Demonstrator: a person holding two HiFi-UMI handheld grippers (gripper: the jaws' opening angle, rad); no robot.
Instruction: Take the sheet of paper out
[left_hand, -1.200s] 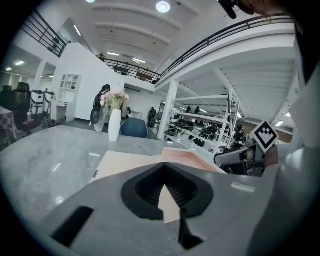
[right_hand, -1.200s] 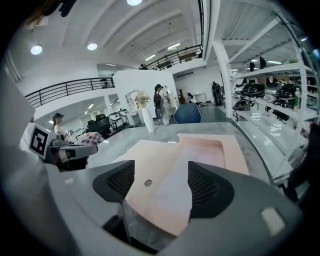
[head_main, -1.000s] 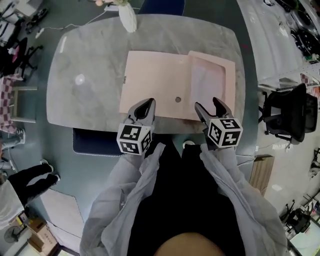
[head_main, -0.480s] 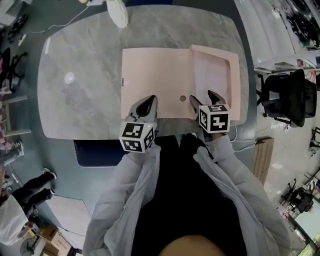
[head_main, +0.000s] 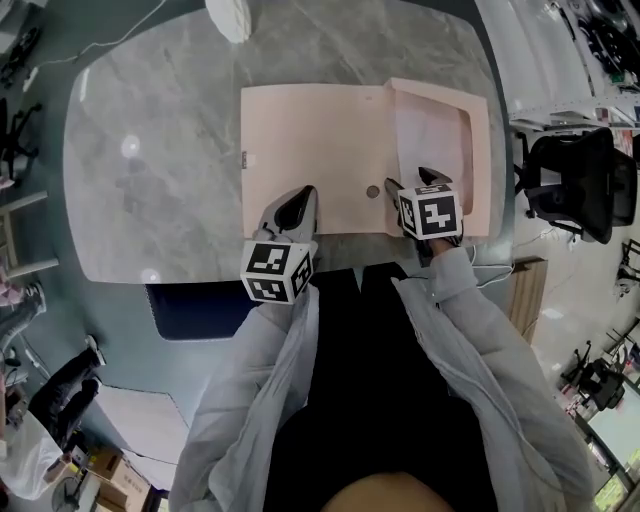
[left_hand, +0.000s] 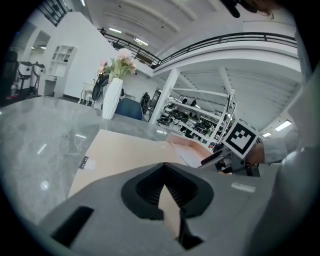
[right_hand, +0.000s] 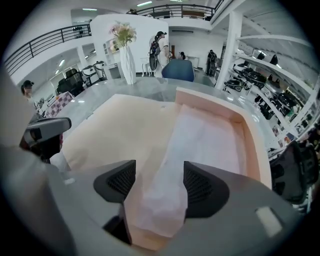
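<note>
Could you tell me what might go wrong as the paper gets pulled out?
1. The open right gripper straddles both the white sheet and the pink lip of the envelope; closing could pinch both together.
2. The shut left gripper seems only to press on the envelope near the table edge, so the envelope might slide out with the sheet.

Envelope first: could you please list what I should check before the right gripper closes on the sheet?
1. Right gripper jaws apart: ok.
2. Sheet of paper lies between those jaws: ok.
3. Envelope end open, sheet exposed: ok.
4. Left gripper shut, tips over the envelope's near edge: ok.
5. Left gripper pressing firmly enough to pin the envelope: cannot tell.
6. Right jaws will catch only the sheet, not the envelope beneath: cannot tell.
</note>
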